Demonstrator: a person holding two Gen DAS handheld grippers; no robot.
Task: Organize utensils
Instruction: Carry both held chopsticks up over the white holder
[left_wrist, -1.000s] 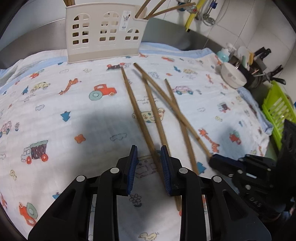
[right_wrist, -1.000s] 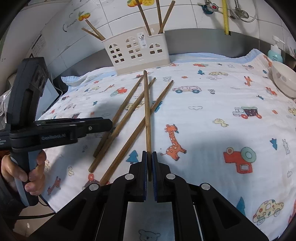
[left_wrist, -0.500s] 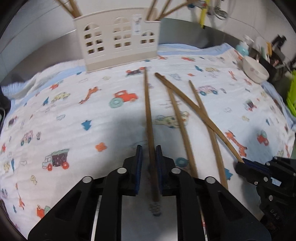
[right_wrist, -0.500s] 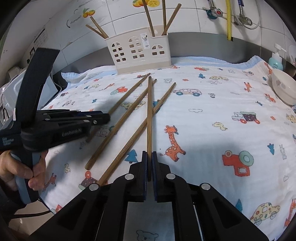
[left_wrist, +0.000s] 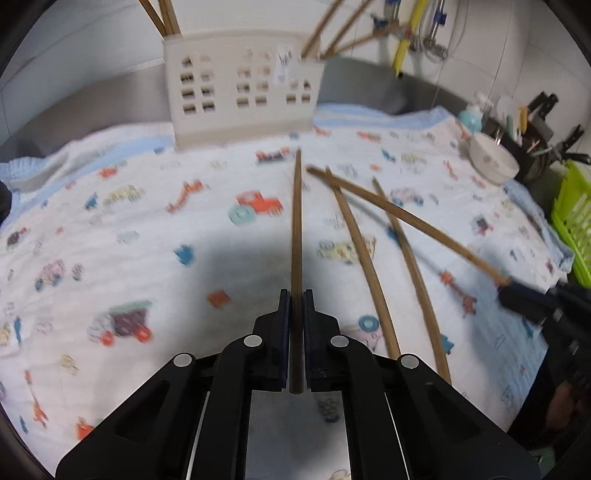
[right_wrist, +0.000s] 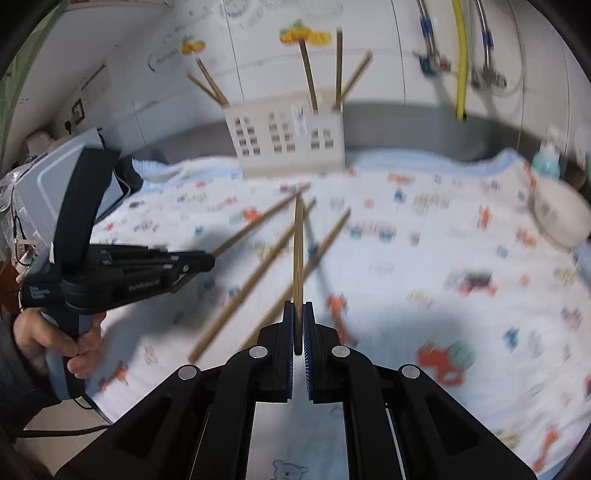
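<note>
Chopsticks are the job here: four were loose on the cartoon-print cloth (left_wrist: 122, 258) that covers the desk, and each hand now has one. The left tongs (left_wrist: 295, 314), whose jaws have just been closing, pinch a chopstick (left_wrist: 296, 229) near its butt end; the right tongs (right_wrist: 298, 325) are pressed tight on another chopstick (right_wrist: 298, 251) the same way. Two more chopsticks (left_wrist: 364, 258) lie on the cloth between the hands. The white holder (right_wrist: 288, 142) stands at the far edge with several sticks already in its outer compartments.

Both grips sit at the very end of a long thin stick, so I judge either one could pivot or slip out on the way. The two raised sticks also point towards the same spot and could knock each other, or strike the holder's rim and tip it.
</note>
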